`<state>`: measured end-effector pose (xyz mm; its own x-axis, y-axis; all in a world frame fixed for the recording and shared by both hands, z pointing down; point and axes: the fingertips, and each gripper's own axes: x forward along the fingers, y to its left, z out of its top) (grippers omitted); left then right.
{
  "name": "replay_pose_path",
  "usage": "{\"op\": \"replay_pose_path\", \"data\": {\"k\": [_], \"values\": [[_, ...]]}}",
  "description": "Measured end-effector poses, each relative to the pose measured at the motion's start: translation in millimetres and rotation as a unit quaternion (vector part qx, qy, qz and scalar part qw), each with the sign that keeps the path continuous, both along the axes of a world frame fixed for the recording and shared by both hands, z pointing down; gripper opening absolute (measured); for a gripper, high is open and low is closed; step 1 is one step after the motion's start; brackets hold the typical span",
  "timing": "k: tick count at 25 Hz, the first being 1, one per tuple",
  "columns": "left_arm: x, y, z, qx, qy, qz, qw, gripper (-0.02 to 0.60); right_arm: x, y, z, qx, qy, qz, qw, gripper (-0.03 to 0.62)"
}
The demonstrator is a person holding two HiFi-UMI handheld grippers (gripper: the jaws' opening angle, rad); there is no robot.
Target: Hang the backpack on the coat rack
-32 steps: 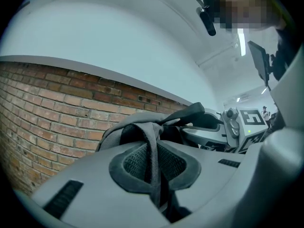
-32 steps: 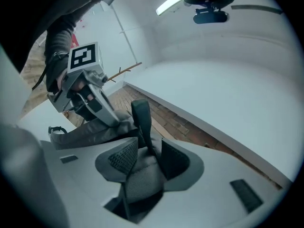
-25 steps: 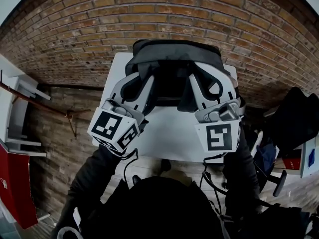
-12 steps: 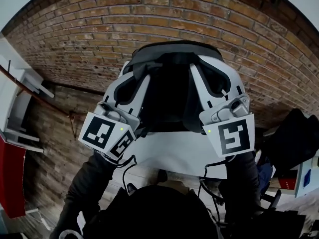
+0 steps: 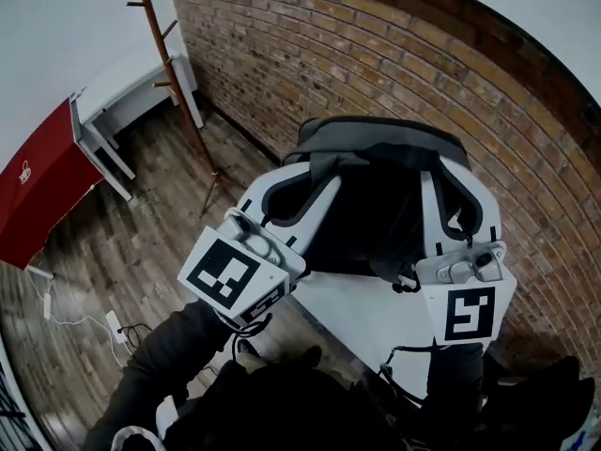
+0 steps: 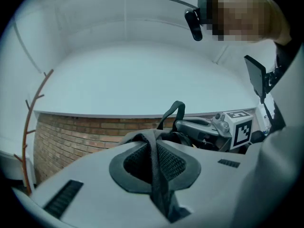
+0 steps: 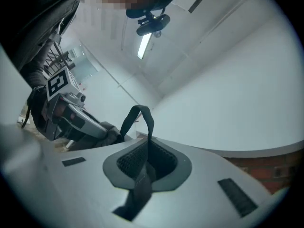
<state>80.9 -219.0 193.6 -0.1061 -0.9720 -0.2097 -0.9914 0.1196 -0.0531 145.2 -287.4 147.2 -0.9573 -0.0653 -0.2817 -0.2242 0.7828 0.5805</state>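
A dark backpack [image 5: 376,191] hangs between my two grippers above the white table [image 5: 362,313]. My left gripper [image 5: 302,184] is shut on its left shoulder strap [image 6: 156,170]; the black webbing runs down between the jaws. My right gripper [image 5: 449,184] is shut on the right shoulder strap [image 7: 142,172]. The backpack's top carry loop [image 7: 141,115] stands up free behind the jaws. The wooden coat rack [image 5: 174,69], a thin pole with short pegs, stands at the upper left by the brick wall, well apart from the backpack. The coat rack [image 6: 28,127] also shows at the left edge of the left gripper view.
A brick wall [image 5: 394,59] runs behind the table. At the left stand a red cabinet [image 5: 38,191] and a white desk [image 5: 127,111] on a wooden floor [image 5: 141,242]. A white cable [image 5: 84,322] lies on the floor.
Both grippers have risen with the backpack, lifting it from the table. The head view has swung left, so the coat rack, red cabinet and floor now show.
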Motion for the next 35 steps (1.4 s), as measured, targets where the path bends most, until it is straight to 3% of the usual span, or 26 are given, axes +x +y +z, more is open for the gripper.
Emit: {"op": "replay_pose_path", "data": {"k": [3, 9, 18, 26, 35], "values": [[-37, 54, -17, 0.015, -0.007, -0.051, 0.9985, 0.043, -49, 48, -10, -0.002, -0.007, -0.055, 0.998, 0.020], [-114, 178, -27, 0.010, -0.019, -0.135, 0.9906, 0.043, -139, 164, -21, -0.014, -0.015, -0.137, 0.990, 0.020], [-209, 335, -16, -0.009, -0.026, -0.199, 0.9797, 0.043, -245, 315, -10, -0.040, -0.022, -0.207, 0.977, 0.020], [-276, 377, -5, -0.009, -0.019, -0.212, 0.9770, 0.043, -315, 350, -2, -0.043, -0.021, -0.223, 0.974, 0.020], [-368, 368, -15, -0.007, -0.016, -0.197, 0.9803, 0.043, -407, 341, -21, -0.011, -0.031, -0.203, 0.979, 0.020]]}}
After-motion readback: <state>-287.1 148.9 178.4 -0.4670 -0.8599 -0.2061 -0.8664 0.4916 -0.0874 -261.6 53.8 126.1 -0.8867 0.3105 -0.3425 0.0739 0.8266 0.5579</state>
